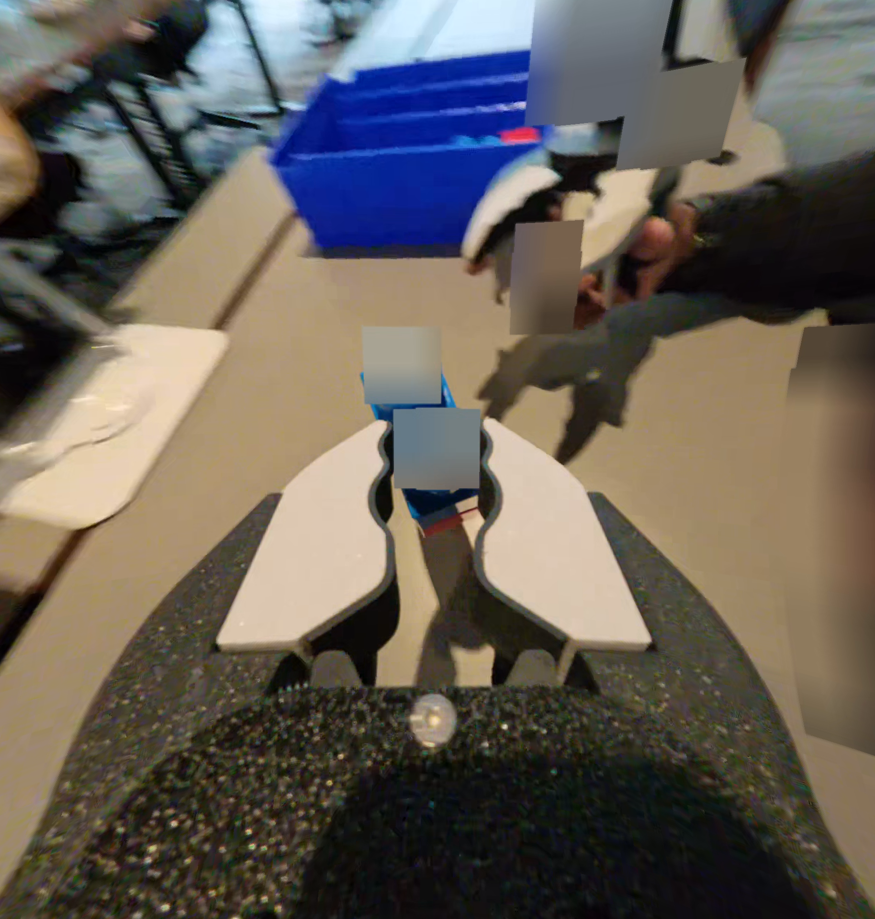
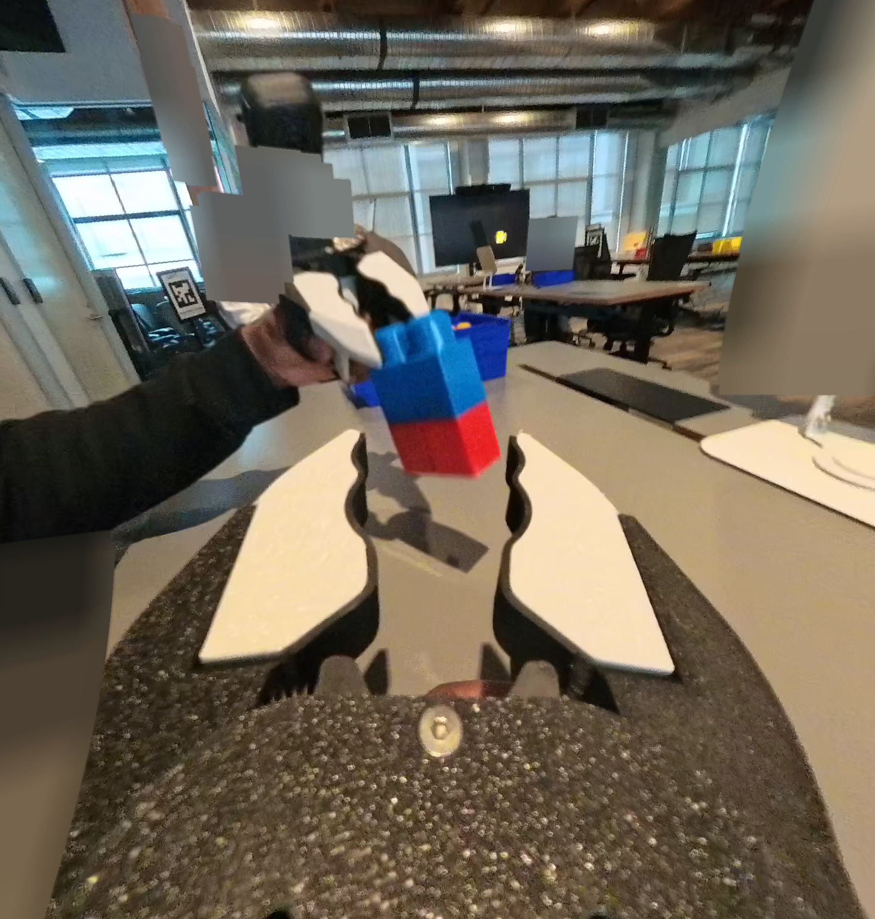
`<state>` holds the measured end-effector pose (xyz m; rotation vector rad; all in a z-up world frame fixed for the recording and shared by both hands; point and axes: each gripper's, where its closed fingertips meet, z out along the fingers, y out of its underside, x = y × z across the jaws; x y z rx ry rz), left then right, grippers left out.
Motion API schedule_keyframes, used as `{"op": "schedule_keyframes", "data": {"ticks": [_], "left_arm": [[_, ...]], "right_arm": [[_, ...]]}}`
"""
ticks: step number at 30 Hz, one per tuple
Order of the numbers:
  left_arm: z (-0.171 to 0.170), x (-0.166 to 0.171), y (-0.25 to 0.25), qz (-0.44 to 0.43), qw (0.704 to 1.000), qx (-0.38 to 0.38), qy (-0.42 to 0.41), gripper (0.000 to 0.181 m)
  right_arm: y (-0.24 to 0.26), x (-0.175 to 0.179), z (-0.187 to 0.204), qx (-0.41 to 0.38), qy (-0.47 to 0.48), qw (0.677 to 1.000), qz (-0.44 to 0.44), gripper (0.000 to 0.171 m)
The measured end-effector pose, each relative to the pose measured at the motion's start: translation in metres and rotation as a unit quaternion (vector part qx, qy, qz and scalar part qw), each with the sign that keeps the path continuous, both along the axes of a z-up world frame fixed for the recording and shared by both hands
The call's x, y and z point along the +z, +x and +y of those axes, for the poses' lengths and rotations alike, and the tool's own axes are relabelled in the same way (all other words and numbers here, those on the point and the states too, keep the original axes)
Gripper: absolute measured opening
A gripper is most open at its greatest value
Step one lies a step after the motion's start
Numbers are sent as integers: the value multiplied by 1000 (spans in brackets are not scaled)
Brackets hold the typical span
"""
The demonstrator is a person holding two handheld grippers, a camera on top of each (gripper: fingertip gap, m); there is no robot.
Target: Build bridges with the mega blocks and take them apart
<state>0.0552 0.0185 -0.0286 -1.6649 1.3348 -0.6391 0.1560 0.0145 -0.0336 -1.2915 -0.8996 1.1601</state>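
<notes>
A blue mega block [image 2: 425, 378] sits stacked on a red mega block [image 2: 443, 442]. My left gripper [image 2: 403, 333] is shut on the blue block's top and holds the stack tilted above the grey table [image 2: 624, 522]. In the left wrist view the left gripper [image 1: 435, 432] closes on the blue block [image 1: 440, 502], with a sliver of the red block [image 1: 443, 524] below; blur patches hide most of it. My right gripper [image 2: 438, 440] is open and empty, its fingertips on either side of the red block and just short of it.
A blue bin [image 1: 400, 189] with loose blocks stands at the table's far side, also seen in the right wrist view [image 2: 485, 343]. A white pad [image 1: 112, 422] lies to one side. A dark mat [image 2: 639, 393] lies on the table. A person's sleeved arm [image 2: 127, 437] reaches in. The left gripper's tips are roughly 11 cm from the right gripper's.
</notes>
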Motion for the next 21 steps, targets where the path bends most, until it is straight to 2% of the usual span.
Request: {"op": "schedule_keyframes", "data": {"ticks": [3,7,12,15,17,20,21], "left_arm": [[-11,-42,58,13,994,-97,-56,29],[-29,-67,97,-14,980,-171,-104,30],[-40,-75,110,-11,975,-198,-98,29],[-45,-75,112,-15,975,-207,-77,29],[-46,-75,112,-25,977,-203,-62,30],[-39,-69,112,-60,984,-162,-34,54],[-38,-69,112,-61,986,-151,-32,54]], "right_arm": [[23,-18,2,41,-45,998,-22,54],[32,-49,-5,104,-99,986,-80,56],[17,-73,-23,146,-103,971,-158,58],[10,-90,-30,138,-78,962,-223,42],[8,-93,-31,133,-61,961,-236,42],[9,-92,-26,107,-60,965,-234,42],[9,-92,-22,94,-64,966,-232,41]]}}
